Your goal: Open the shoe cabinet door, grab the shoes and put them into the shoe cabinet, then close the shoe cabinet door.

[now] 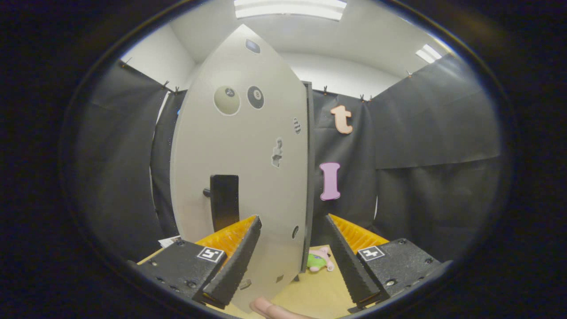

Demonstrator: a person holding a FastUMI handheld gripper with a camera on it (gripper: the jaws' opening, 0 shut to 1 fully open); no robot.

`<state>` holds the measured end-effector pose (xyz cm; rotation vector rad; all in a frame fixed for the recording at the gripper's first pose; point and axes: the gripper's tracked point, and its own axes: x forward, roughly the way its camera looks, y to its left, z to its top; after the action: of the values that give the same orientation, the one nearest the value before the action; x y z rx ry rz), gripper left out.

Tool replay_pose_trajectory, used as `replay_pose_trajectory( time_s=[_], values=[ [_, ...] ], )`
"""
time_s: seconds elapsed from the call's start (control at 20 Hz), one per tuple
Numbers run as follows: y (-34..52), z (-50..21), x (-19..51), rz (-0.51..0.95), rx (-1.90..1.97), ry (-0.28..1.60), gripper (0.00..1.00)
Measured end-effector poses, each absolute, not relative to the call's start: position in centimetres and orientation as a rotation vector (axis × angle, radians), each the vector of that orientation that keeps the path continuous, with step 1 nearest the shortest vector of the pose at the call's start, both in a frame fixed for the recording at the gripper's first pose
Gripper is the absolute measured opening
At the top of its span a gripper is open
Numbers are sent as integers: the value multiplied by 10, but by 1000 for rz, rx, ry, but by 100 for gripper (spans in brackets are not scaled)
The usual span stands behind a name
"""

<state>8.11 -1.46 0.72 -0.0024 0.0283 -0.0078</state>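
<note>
Hand-held gripper [293, 230] with fingers [239, 257] spread wide apart, nothing clamped; a fingertip [266, 306] just below them.

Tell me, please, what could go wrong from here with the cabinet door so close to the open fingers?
The cabinet door stands right ahead of the open gripper, so a fast push might hit the panel and miss its dark handle. A fingertip near the door's lower edge could get pinched. The small green and pink toy beyond the fingers might get knocked.

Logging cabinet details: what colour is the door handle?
Black, on the pale grey door; the handle shows best in the gripper view, just beyond the open hand-held gripper.
</note>
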Motion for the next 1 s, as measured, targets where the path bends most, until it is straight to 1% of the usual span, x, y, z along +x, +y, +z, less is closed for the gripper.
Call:
replay_pose_trajectory(
  time_s=[0.2,0.35,0.45,0.65,0.85,1.0],
  values=[
    [42,-11,108,40,3,74,95],
    [59,-22,120,31,0,95,97],
    [69,-28,116,47,8,107,97],
    [70,-31,94,71,-3,112,97],
    [53,-34,49,60,35,89,97],
    [44,-41,17,60,54,114,97]
  ],
)
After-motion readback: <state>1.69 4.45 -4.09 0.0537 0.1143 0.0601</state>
